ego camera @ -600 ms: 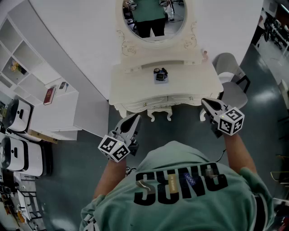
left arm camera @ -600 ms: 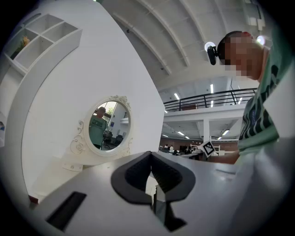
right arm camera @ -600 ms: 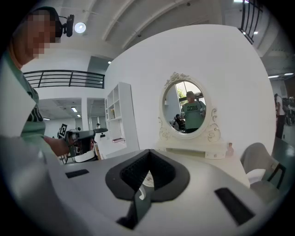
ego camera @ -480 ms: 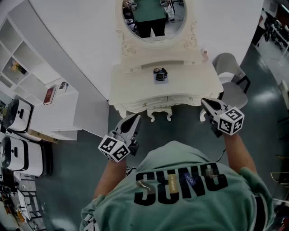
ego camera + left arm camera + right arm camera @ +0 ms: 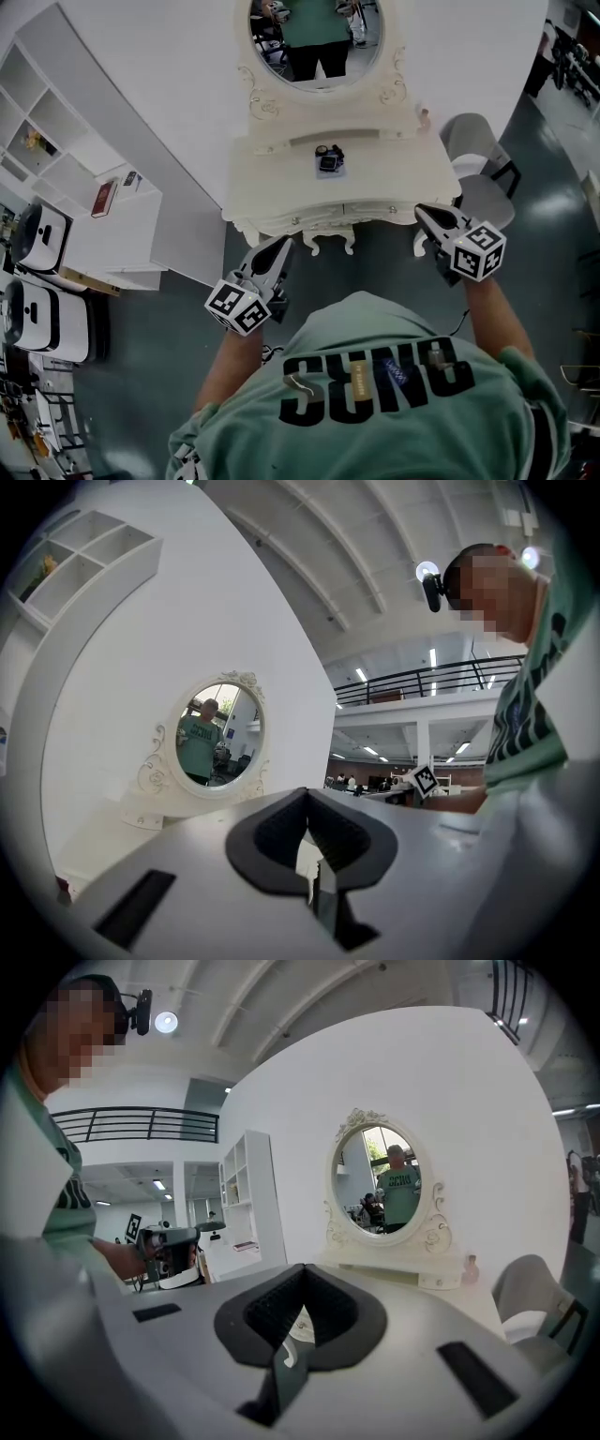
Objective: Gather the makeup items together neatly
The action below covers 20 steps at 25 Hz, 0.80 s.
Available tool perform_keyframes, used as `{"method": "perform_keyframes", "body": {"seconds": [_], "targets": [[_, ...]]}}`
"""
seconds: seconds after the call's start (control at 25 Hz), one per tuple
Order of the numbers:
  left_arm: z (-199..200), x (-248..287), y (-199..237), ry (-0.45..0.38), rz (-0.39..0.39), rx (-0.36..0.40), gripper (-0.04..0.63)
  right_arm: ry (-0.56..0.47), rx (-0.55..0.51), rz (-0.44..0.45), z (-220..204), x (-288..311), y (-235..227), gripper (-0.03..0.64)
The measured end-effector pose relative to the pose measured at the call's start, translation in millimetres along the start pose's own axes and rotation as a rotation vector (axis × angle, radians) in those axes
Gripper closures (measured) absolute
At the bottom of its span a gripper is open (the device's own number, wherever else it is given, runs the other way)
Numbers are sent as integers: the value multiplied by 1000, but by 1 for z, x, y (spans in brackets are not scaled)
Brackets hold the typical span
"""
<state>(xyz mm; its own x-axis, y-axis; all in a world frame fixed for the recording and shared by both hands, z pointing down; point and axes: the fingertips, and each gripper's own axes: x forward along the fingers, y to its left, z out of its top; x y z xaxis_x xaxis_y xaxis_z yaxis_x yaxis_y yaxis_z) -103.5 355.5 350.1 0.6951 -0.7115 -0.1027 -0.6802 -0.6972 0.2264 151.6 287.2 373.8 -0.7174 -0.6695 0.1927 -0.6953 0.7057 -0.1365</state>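
Since the earlier frames the head view has shifted slightly: the dressing table and its oval mirror [image 5: 316,37] now sit a little further left and higher in the frame, while both grippers hold the same places. Hidden or unclear: the makeup items [image 5: 327,159] show only as a small dark cluster, too small to tell the pieces apart or count them. The mirror's top is cut off by the frame edge in the head view. Neither gripper view shows the items, because each gripper's own pale body blocks the lower half of its picture. Only a sliver of white surface shows through the notch between the dark pads, and nothing there can be identified. A small pinkish bottle [image 5: 425,116] stands at the tabletop's back right corner; what kind it is cannot be told. Positions: the cluster lies near the middle of the tabletop [image 5: 394,173], just in front of the mirror base. Left gripper [image 5: 281,246] is held off the front edge of the dressing table, below its left corner, well apart from the cluster. Its fingers [image 5: 272,832] are pressed together with nothing between them. Right gripper [image 5: 424,212] is at the front right corner of the table, also well apart from the cluster. Its fingers [image 5: 272,1309] are likewise pressed together on nothing. A grey chair [image 5: 478,159] stands to the right of the dressing table.
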Motion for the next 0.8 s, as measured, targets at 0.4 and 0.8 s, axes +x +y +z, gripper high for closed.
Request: {"method": "perform_keyframes", "body": {"seconds": [0.4, 0.8], "targets": [[-10, 53, -36, 15, -5, 0, 586, -15, -19, 38, 8, -30, -34, 622], [-24, 110, -56, 45, -37, -27, 586, -14, 9, 46, -1, -53, -81, 621]]}}
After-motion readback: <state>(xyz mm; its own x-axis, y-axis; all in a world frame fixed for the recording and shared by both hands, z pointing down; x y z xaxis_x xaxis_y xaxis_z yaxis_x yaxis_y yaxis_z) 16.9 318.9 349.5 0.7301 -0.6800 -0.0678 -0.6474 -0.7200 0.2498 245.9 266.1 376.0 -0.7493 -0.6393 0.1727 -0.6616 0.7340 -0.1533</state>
